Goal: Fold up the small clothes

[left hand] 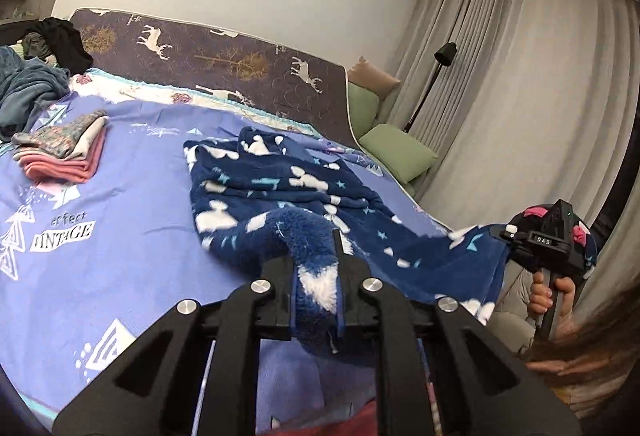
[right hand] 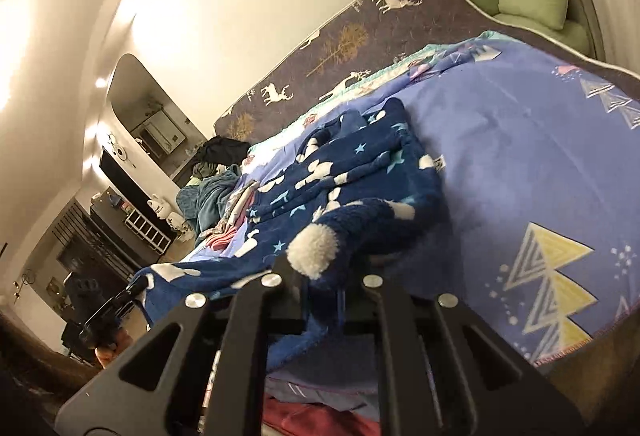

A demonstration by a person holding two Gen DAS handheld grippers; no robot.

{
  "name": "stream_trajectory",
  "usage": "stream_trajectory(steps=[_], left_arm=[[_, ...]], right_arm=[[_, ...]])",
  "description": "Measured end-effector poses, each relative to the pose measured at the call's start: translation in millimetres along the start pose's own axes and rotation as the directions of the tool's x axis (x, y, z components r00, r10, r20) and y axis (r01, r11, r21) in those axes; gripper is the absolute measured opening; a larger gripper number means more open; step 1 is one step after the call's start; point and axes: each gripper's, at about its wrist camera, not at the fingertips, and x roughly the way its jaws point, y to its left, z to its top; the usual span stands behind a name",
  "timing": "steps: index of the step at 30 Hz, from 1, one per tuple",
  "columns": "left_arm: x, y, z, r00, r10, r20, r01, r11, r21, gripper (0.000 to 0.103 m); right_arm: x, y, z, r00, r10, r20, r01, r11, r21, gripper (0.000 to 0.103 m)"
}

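A navy fleece garment (left hand: pixel 280 180) with white shapes and pale stars lies crumpled on the purple bed sheet (left hand: pixel 120 196). Its near edge is lifted off the bed and stretched between both grippers. My left gripper (left hand: pixel 317 268) is shut on a thick bunched fold of the fleece. In the left wrist view my right gripper (left hand: pixel 505 232) sits at the right, gripped by a hand, with the fleece edge running into its jaws. The right wrist view shows that gripper (right hand: pixel 320 268) shut on the same garment (right hand: pixel 352 172), a white fluffy patch bulging above its fingers. The left gripper (right hand: pixel 134 286) holds the other end, far left.
A folded stack of small clothes (left hand: pixel 64 152) lies at the left of the bed. A teal blanket (left hand: pixel 28 88) and dark clothes (left hand: pixel 60 40) are heaped at the far left corner. A deer-print mattress (left hand: pixel 240 64) leans behind the bed, with green cushions (left hand: pixel 400 152) and a floor lamp (left hand: pixel 436 76) to the right.
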Motion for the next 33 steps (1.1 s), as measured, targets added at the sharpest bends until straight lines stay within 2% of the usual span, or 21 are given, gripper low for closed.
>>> stream_trajectory(steps=[5, 12, 21, 28, 33], left_arm=[[15.1, 1.2, 24.4, 1.0, 0.015, 0.027, -0.016, 1.0, 0.011, 0.014], [41.2, 10.6, 68.0, 0.996, 0.054, 0.078, -0.052, 0.998, -0.019, 0.014], [93.3, 29.7, 124.9, 0.989, 0.102, 0.104, -0.098, 0.994, -0.043, 0.014], [135.1, 50.6, 161.2, 0.986, 0.137, 0.094, -0.132, 0.989, -0.059, 0.014], [170.5, 64.2, 181.1, 0.984, 0.165, 0.067, -0.163, 0.986, -0.04, 0.014]], right_arm=[[13.2, 2.6, 24.3, 0.999, 0.007, 0.039, -0.007, 1.0, -0.011, 0.01], [43.7, 11.3, 74.0, 0.995, -0.032, 0.096, 0.036, 0.998, -0.044, 0.01], [97.2, 18.5, 131.9, 0.986, -0.087, 0.141, 0.099, 0.992, -0.074, 0.01], [131.5, 10.4, 171.5, 0.977, -0.126, 0.172, 0.14, 0.988, -0.068, 0.01], [168.6, 5.2, 193.1, 0.981, -0.134, 0.144, 0.145, 0.986, -0.076, 0.011]])
